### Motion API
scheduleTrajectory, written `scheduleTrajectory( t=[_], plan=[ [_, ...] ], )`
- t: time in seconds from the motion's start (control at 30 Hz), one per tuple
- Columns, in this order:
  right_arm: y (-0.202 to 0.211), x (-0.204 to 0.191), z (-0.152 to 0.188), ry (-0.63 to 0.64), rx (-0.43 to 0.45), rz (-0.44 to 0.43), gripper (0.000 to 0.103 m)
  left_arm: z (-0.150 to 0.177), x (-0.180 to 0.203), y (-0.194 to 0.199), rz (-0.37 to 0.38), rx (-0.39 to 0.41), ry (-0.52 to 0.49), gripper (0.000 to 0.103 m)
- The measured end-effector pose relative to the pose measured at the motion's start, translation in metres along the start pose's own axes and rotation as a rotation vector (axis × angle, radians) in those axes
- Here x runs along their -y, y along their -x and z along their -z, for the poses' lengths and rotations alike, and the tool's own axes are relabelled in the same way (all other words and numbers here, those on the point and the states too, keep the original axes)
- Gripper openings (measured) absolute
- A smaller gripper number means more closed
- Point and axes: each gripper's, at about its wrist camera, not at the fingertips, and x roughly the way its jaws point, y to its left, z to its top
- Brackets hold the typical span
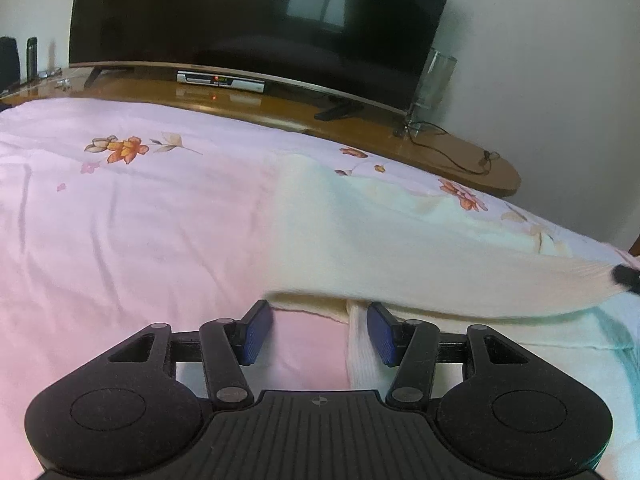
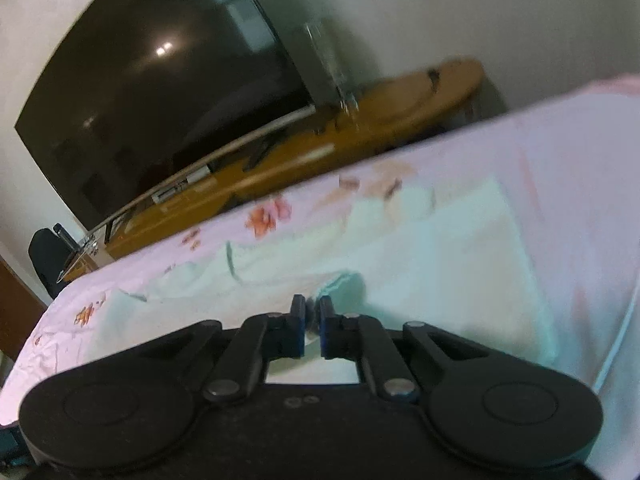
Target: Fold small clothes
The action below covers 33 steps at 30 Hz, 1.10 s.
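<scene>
A cream knit garment [image 1: 400,240] with pale teal trim lies spread over the pink floral bedsheet [image 1: 120,220]. My left gripper [image 1: 320,330] is open just above the sheet at the garment's near edge. A narrow cream strip [image 1: 360,364] runs between its blue pads [image 1: 382,334] without being pinched. In the left wrist view my right gripper [image 1: 626,276] shows as a dark tip at the far right, holding a raised fold. In the blurred right wrist view the right gripper [image 2: 312,320] is shut, with a bit of the garment [image 2: 440,260] pinched between its pads.
Beyond the bed's far edge a wooden stand [image 1: 360,128] carries a large dark television [image 1: 260,20], a set-top box [image 1: 220,80], a glass vase [image 1: 434,76] and a loose cable [image 1: 460,160]. A white wall lies to the right.
</scene>
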Motion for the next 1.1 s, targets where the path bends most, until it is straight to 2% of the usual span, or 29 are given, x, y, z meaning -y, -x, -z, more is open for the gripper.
scheduleTrajectory(
  t=[0.07, 0.3, 0.33, 0.43, 0.53, 0.57, 0.7, 0.87, 0.97, 1.1],
  plan=[
    [0.014, 0.01, -0.007, -0.024, 0.047, 0.011, 0.007, 0.001, 0.002, -0.001, -0.004, -0.001, -0.028, 0.053],
    [0.021, 0.034, -0.005, -0.029, 0.04, 0.073, 0.007, 0.001, 0.007, 0.0, -0.002, -0.006, -0.066, 0.053],
    [0.024, 0.036, -0.004, -0.033, 0.049, 0.075, 0.007, 0.001, 0.006, 0.0, -0.006, -0.006, -0.071, 0.046],
    [0.032, 0.04, -0.007, -0.04, 0.078, 0.079, 0.007, 0.0, 0.002, 0.001, 0.0, -0.01, -0.069, 0.039],
    [0.037, 0.045, -0.009, -0.043, 0.099, 0.093, 0.007, -0.002, -0.002, 0.0, -0.021, -0.014, -0.072, 0.022],
    [0.037, 0.048, -0.008, -0.05, 0.091, 0.098, 0.007, -0.002, -0.003, 0.0, -0.018, -0.013, -0.068, 0.021],
    [0.027, 0.057, 0.004, -0.048, 0.026, 0.131, 0.007, -0.002, 0.002, 0.001, -0.017, -0.021, -0.113, 0.021],
    [0.035, 0.055, 0.007, -0.043, 0.051, 0.125, 0.007, -0.002, 0.012, 0.009, 0.058, 0.002, -0.113, 0.021],
    [0.038, 0.053, 0.005, -0.023, 0.065, 0.128, 0.007, -0.002, 0.026, 0.001, -0.009, -0.036, -0.169, 0.021],
    [0.038, 0.059, 0.004, -0.032, 0.061, 0.148, 0.007, -0.002, 0.022, -0.001, -0.02, -0.043, -0.15, 0.021]
  ],
)
